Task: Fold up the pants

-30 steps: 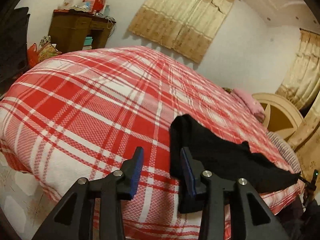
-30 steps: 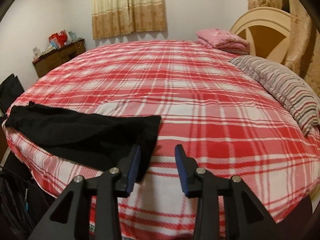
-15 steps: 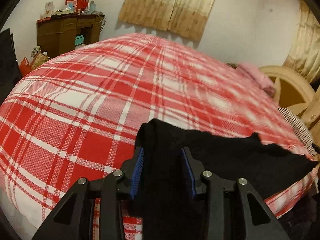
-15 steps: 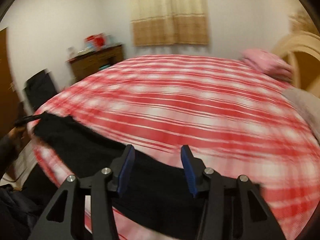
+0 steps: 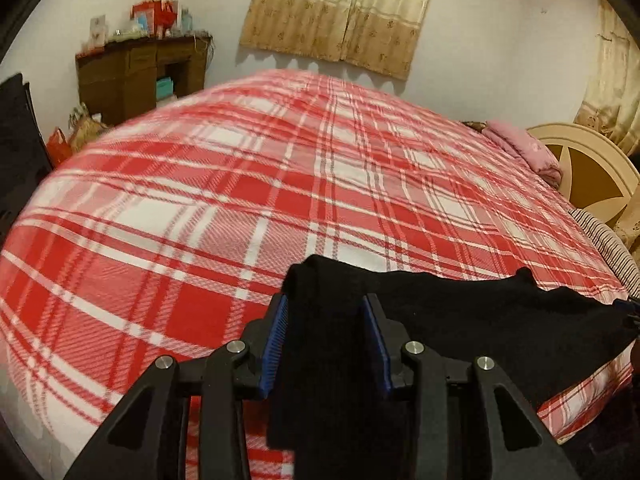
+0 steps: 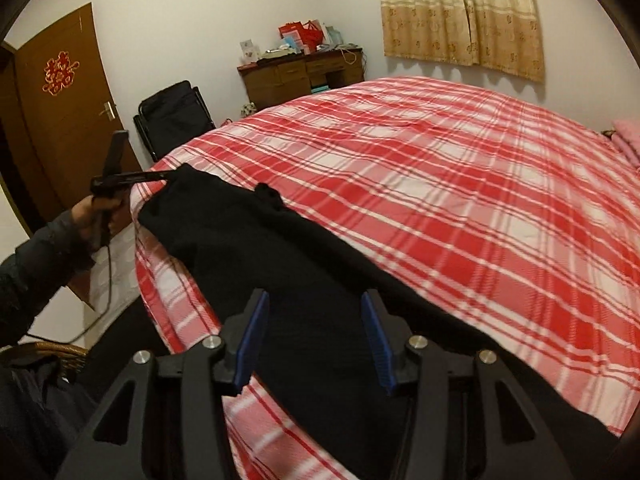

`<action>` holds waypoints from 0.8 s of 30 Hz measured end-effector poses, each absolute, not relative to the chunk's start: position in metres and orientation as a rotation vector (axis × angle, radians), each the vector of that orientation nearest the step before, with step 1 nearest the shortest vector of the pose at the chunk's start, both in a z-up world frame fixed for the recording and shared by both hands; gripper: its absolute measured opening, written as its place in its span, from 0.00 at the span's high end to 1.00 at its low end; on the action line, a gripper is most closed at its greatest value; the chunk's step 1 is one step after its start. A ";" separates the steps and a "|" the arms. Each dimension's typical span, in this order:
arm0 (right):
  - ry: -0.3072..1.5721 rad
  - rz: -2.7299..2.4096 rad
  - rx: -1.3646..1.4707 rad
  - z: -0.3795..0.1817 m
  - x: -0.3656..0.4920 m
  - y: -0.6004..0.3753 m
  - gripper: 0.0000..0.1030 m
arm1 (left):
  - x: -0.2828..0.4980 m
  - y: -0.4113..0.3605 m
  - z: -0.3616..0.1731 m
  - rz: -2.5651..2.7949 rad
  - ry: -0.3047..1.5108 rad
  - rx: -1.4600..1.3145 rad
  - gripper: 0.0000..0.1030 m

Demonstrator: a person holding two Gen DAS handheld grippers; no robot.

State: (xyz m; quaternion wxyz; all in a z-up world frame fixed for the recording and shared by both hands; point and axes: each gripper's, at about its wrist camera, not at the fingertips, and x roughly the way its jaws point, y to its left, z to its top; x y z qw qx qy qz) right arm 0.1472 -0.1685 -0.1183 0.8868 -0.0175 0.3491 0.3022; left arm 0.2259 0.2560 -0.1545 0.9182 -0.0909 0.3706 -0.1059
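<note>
Since a second ago you have swung both grippers in over the pants [image 5: 460, 320], which now fill the gap between each pair of fingers.

Left wrist view: your left gripper [image 5: 324, 336] straddles one end of the pants, fingers apart, cloth between them; whether they pinch it I cannot tell. The pants run rightward along the bed's [image 5: 200, 220] near edge.

Right wrist view: your right gripper [image 6: 312, 332] stands open over the other end. Beyond the pants the bed lies open.

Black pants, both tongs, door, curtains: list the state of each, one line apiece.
black pants: stretched along the bed edge, unfolded
left tongs: open, pants between the fingers
right tongs: open, over the pants
door: ajar
curtains: drawn
</note>
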 end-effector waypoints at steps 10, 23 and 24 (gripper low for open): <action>0.743 0.622 0.008 -0.120 0.150 -0.161 0.49 | 0.235 0.267 -0.126 -0.329 0.714 -0.403 0.91; 0.770 0.647 -0.021 -0.111 0.169 -0.117 0.42 | 0.262 0.272 -0.166 -0.276 0.740 -0.344 0.89; 0.787 0.640 -0.029 -0.110 0.177 -0.108 0.42 | 0.261 0.273 -0.166 -0.274 0.737 -0.350 0.89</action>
